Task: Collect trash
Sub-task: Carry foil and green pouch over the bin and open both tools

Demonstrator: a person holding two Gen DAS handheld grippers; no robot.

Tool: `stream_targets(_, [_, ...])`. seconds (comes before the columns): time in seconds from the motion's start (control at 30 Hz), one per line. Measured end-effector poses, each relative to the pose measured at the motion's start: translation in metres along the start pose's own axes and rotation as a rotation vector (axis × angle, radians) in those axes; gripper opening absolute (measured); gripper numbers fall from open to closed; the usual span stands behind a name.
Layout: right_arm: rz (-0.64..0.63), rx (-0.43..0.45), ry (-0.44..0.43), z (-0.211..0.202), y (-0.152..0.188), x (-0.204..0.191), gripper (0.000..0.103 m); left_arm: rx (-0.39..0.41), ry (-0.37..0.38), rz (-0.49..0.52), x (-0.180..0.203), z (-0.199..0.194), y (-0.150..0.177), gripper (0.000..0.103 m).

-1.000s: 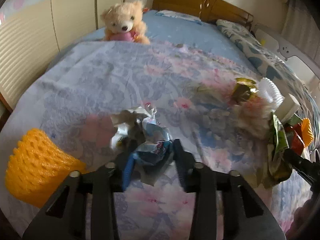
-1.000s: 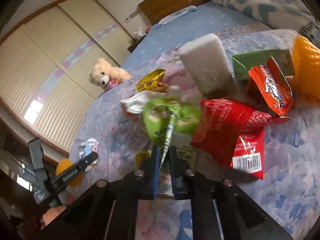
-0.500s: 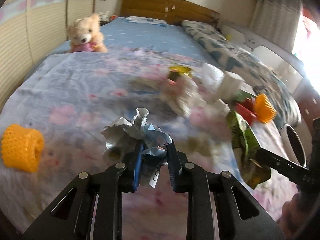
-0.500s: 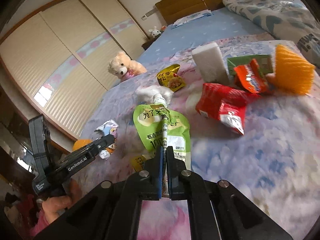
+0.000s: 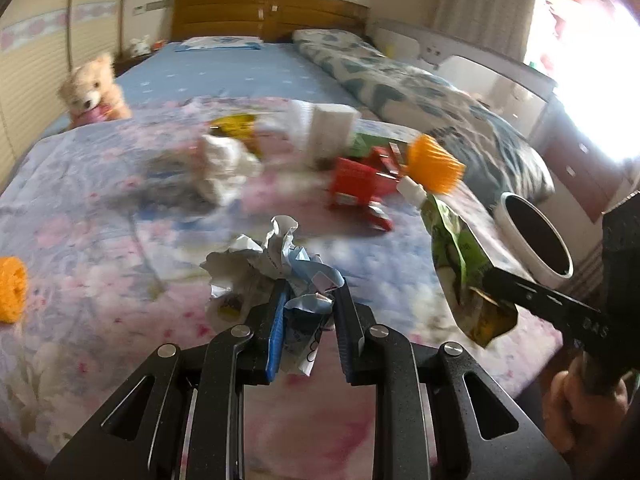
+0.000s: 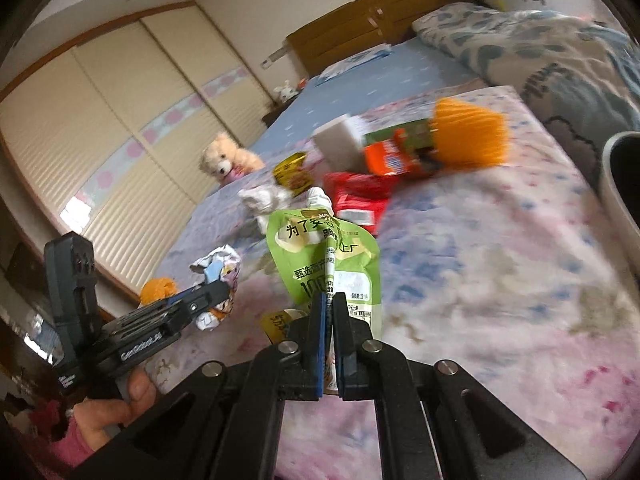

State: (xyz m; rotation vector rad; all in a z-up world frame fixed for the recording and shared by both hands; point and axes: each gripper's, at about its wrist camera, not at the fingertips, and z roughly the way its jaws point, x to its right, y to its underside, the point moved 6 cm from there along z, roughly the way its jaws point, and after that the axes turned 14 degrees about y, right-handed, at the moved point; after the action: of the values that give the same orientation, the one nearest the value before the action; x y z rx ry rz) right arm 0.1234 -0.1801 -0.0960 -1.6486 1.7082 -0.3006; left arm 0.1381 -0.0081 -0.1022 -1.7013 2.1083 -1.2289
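Note:
My left gripper [image 5: 310, 294] is shut on a crumpled white and blue wrapper [image 5: 276, 264] and holds it above the floral bedspread [image 5: 100, 240]. It also shows in the right wrist view [image 6: 216, 292] with the wrapper [image 6: 218, 270]. My right gripper [image 6: 329, 300] is shut on a green spouted pouch [image 6: 320, 256], lifted off the bed; the pouch also shows in the left wrist view [image 5: 460, 260]. A white bin [image 5: 536, 240] stands beside the bed at the right, also in the right wrist view [image 6: 620, 184].
More trash lies on the bed: a red packet [image 5: 356, 188], an orange foam net [image 5: 434, 164], a white block [image 5: 330, 132], a crumpled tissue [image 5: 224, 164], a yellow wrapper [image 5: 234, 126], another orange net [image 5: 12, 288]. A teddy bear [image 5: 92, 92] sits far left.
Both grippers have lifted their trash off the bed and swung right. The white bin has come closer in both views.

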Motion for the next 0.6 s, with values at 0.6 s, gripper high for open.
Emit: stream_targets(0.6, [0.148, 0.086, 0.123, -0.051, -0.009, 0.100, 0.003, -0.088, 0.165, 0.156, 0.105, 0.048, -0.007, 0.021])
